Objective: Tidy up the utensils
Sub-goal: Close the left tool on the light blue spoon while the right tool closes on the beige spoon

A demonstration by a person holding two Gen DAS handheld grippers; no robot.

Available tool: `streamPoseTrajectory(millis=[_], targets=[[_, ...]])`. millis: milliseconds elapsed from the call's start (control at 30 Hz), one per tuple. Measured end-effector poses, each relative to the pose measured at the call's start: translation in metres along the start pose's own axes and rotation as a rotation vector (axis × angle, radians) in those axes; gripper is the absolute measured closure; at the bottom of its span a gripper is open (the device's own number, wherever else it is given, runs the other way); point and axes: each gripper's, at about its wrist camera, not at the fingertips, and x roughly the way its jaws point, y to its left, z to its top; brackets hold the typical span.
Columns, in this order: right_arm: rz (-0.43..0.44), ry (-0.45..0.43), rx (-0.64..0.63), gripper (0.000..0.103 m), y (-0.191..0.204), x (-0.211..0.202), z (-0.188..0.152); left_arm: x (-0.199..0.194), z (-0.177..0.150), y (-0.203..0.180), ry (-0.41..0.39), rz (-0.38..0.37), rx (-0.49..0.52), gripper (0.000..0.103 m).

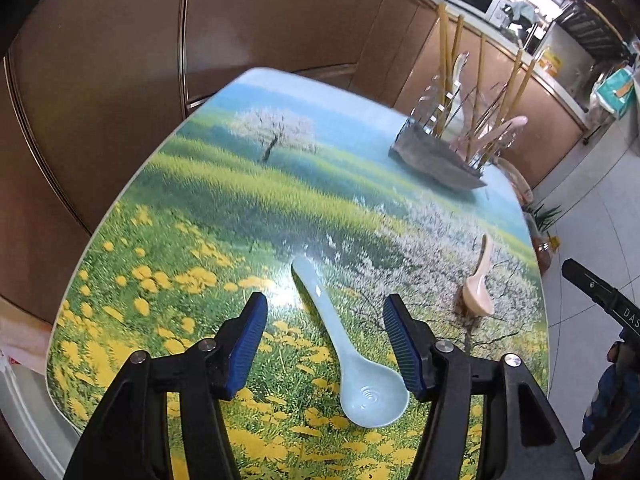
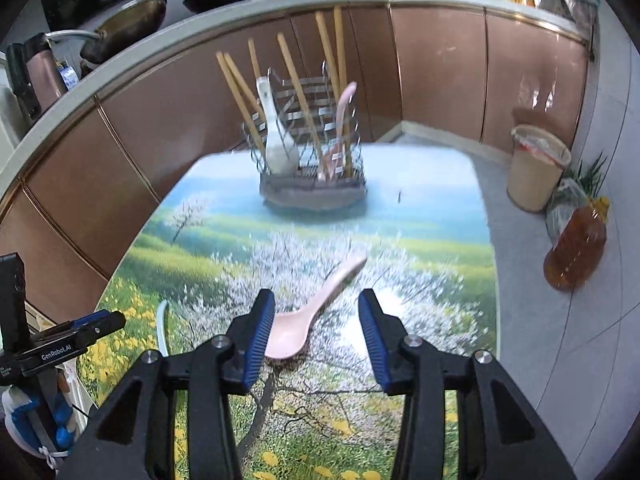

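Observation:
A pale blue ceramic spoon lies on the flower-meadow tabletop, its bowl nearest me. My left gripper stands open astride it, blue pads clear of it on both sides. A pink spoon lies to the right on the same table, also seen in the left wrist view as the pink spoon. My right gripper is open over it, the bowl close to the left pad without a grip. At the far end stands a wire utensil rack holding wooden chopsticks, a white spoon and a pink spoon.
Brown cabinet fronts curve round the table's far and left sides. On the floor to the right stand a beige bin and an oil bottle. Pans sit on the counter. The table's right edge drops to grey tiles.

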Motion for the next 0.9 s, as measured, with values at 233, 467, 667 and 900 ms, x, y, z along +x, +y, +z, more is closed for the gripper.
streamPoseTrajectory(millis=[233, 467, 667, 900], targets=[[-0.003, 0.18, 0.069, 0.055, -0.007, 0.05, -0.003, 0.027, -0.002, 0.012, 0.107, 0.028, -0.051, 0.038], [0.013, 0.292, 0.166, 0.055, -0.016, 0.088, 0.007, 0.051, 0.002, 0.012, 0.219, 0.026, -0.067, 0.038], [-0.001, 0.359, 0.192, 0.055, -0.017, 0.114, 0.022, 0.064, 0.01, 0.003, 0.268, 0.057, -0.048, 0.038], [-0.032, 0.409, 0.173, 0.06, -0.014, 0.137, 0.035, 0.072, 0.015, -0.015, 0.299, 0.054, 0.033, 0.06]])
